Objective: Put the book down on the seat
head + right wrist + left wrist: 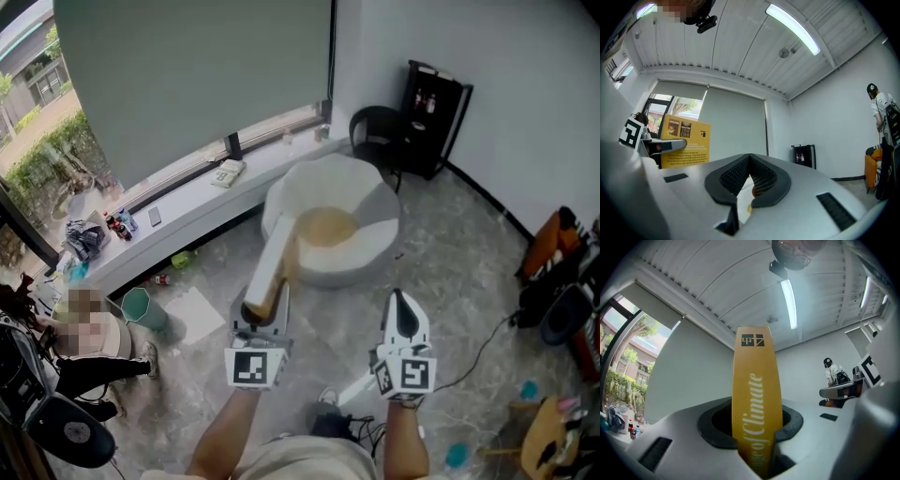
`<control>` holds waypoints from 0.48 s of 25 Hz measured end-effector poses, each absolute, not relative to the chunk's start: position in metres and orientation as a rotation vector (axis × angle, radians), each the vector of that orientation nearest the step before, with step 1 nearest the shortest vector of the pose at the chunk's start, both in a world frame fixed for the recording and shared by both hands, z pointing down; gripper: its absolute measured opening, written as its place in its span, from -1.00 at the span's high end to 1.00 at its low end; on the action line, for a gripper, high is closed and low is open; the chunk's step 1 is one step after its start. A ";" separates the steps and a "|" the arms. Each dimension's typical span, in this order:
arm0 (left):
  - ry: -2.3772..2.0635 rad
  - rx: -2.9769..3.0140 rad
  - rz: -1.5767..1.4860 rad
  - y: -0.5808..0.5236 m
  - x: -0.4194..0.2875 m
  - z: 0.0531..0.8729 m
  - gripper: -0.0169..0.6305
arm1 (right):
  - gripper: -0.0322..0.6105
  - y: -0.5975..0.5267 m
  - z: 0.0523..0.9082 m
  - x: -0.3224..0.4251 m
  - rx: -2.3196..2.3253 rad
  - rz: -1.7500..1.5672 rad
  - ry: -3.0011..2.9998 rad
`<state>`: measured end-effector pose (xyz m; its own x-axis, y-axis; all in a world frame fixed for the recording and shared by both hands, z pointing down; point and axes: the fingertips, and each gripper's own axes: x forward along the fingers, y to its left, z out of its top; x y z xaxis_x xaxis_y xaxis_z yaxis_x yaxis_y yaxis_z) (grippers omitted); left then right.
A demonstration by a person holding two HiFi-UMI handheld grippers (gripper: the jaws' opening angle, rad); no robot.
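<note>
My left gripper is shut on a yellow book and holds it upright by its lower end, spine towards the camera. In the left gripper view the spine rises between the jaws, with white lettering on it. The seat is a round white armchair with a tan cushion. It stands on the floor just beyond the book's top. My right gripper hangs beside the left one, shut and empty; its pads meet at the tip. The right gripper view shows the book's back cover at the left.
A long white windowsill with a book and bottles runs behind the seat. A black chair and a black cabinet stand in the corner. A green bin, a person and floor cables are nearby.
</note>
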<state>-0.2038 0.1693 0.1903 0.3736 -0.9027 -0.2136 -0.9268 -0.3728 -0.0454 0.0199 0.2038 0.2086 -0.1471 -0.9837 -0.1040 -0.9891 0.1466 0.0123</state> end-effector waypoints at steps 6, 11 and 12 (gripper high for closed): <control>1.679 -2.444 0.219 0.093 -0.145 0.183 0.48 | 0.90 0.121 0.200 0.073 -1.963 0.130 2.352; 1.687 -2.423 0.203 0.045 -0.106 0.182 0.48 | 0.90 0.070 0.203 0.114 -1.935 0.101 2.353; 1.691 -2.425 0.199 0.036 -0.101 0.183 0.48 | 0.90 0.061 0.204 0.120 -1.931 0.094 2.351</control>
